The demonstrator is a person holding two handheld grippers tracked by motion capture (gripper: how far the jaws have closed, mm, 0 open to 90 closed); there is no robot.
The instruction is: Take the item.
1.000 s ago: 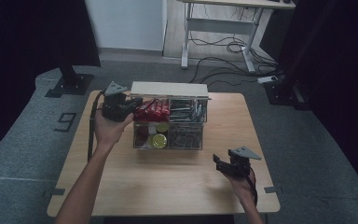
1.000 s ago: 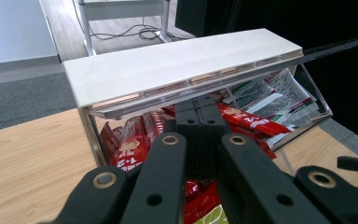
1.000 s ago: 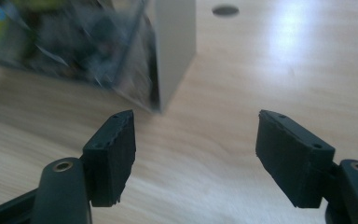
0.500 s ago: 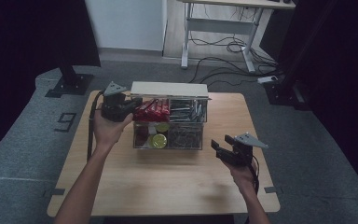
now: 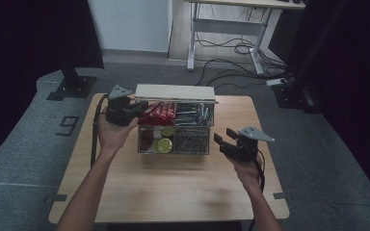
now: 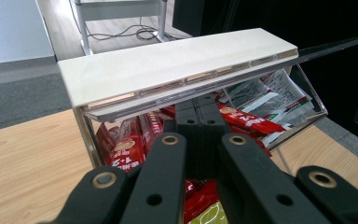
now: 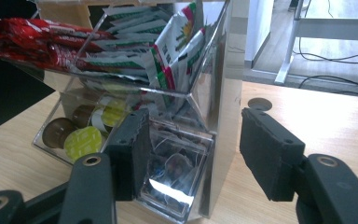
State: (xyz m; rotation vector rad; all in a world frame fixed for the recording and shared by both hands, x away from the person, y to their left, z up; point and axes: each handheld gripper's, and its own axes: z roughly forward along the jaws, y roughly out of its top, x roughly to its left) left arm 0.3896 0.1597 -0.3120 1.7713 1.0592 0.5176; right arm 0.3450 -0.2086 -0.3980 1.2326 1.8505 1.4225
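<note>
Holding nothing, the right gripper stood beside the clear plastic box on the wooden table, its jaws just closing partway. Farther back, the left gripper was shut at the box's open pale lid. Taking a snack was still undone.

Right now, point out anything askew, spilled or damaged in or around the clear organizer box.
Nothing stands out. The clear organizer box sits square on the table, its pale lid raised at the back. Red sachets, white packets and round capsules all lie inside their compartments; none has spilled.
</note>
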